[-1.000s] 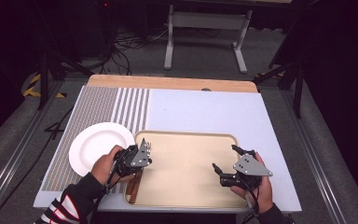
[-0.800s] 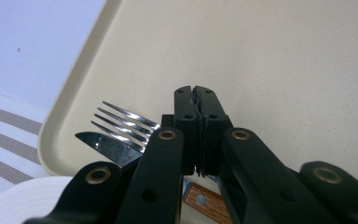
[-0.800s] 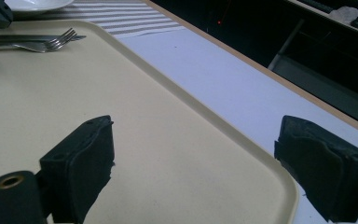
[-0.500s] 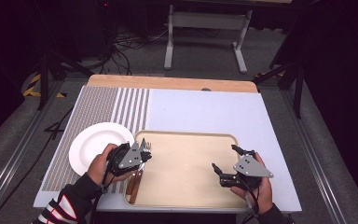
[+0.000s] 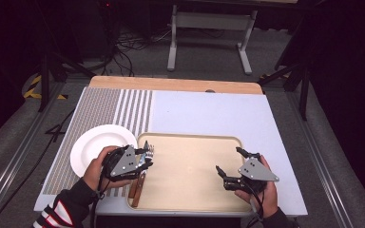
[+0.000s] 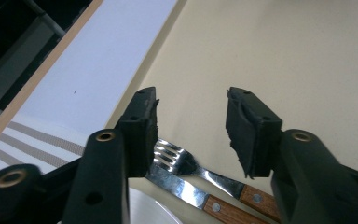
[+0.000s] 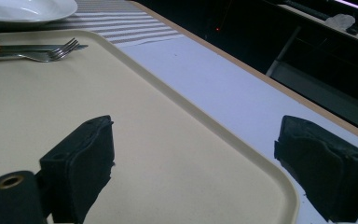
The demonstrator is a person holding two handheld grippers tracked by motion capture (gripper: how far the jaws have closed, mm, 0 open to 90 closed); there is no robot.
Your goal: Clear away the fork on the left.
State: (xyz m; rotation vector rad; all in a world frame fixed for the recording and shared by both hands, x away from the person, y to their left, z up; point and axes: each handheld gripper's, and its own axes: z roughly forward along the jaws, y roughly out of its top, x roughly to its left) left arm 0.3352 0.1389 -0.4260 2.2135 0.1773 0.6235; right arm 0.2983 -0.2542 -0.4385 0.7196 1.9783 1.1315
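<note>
- Left gripper [image 5: 145, 159] is hovering over the left end of the beige tray [image 5: 195, 139], its jaws having just been opening; they are now standing about halfway apart with nothing pressed between the pads.
- Lying on the tray beneath those jaws are the fork [image 6: 186, 164] and the knife [image 6: 191, 195], side by side, both with wooden handles; the fork appears freshly let go and is resting flat, tines pointing toward the far rim.
- Doing this step well, by my judgement, means lifting straight away from the cutlery without brushing the tines, so the two pieces are staying parallel and not sliding toward the tray's edge.
- Keeping the jaws parted while pulling back is sensible, since a pad catching the fork's neck could be dragging it askew.
- Right gripper [image 5: 229, 164] is waiting over the right part of the tray, jaws spread wide and holding nothing.
- Sitting just left of the tray, on the striped mat [image 5: 100, 107], is the white plate [image 5: 92, 148], near the left hand [image 5: 97, 167].
</note>
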